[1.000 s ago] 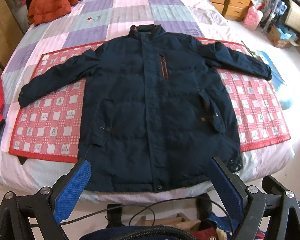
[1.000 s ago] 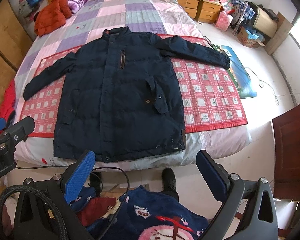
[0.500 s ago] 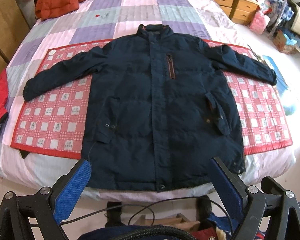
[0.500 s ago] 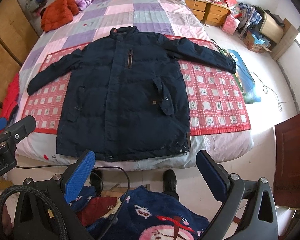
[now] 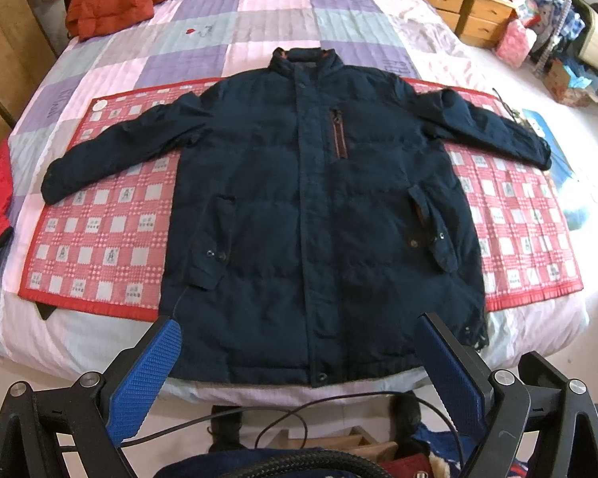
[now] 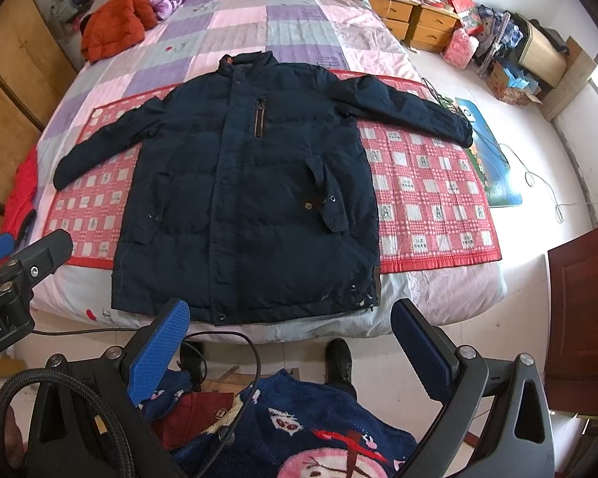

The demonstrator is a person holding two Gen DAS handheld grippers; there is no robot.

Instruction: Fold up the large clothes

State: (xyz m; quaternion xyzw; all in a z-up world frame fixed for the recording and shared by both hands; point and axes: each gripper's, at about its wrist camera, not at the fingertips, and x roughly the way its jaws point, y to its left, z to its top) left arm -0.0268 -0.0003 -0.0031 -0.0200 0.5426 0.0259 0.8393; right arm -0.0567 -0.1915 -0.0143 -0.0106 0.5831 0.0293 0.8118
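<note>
Jacket [image 5: 323, 215] lies flat, front up, on the red mat [image 5: 99, 239] across the bed [image 5: 259, 12], sleeves spread left and right, likely laid out so for folding. Its long axis runs near to far, collar far, hem at the near bed edge. Left gripper [image 5: 299, 378] and right gripper [image 6: 291, 350] hover off that edge, jaws spread wide, holding nothing; no fold is begun yet.

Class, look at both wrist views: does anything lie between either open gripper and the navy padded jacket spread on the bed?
Nothing visible does. The left gripper and right gripper hang open before the navy padded jacket, whose hem lies bare at the bed's near edge.
</note>
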